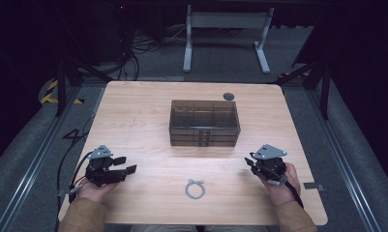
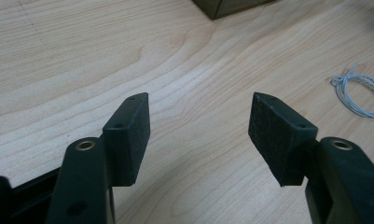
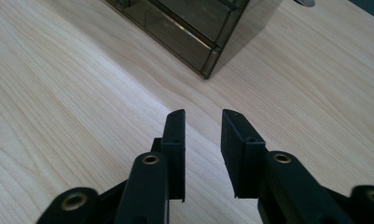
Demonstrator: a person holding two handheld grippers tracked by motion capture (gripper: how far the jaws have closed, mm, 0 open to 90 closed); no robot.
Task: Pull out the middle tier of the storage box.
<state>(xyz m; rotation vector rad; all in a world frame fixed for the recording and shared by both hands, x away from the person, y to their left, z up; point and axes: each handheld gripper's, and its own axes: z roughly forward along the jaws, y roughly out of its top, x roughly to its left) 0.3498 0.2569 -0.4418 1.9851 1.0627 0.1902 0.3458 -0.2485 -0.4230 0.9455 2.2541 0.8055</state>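
Left gripper (image 1: 125,166): held low over the desk near its front left corner; the jaws are spread wide, and nothing is held between them.
Left gripper pads (image 2: 279,134): bare wood is seen in the gap, no contact with any thing.
Right gripper (image 1: 250,163): held near the front right of the desk, pointed toward the box; the jaws are only a little apart, a narrow gap is seen, and nothing is held.
Cable (image 1: 195,189): a small grey coil, laid flat on the desk between the two grippers, close to the front edge, apart from both.
Box (image 1: 204,123): a dark see-through box with compartments, placed in the middle of the desk, behind the cable and well apart from it.
Desk (image 1: 133,111): light wood.
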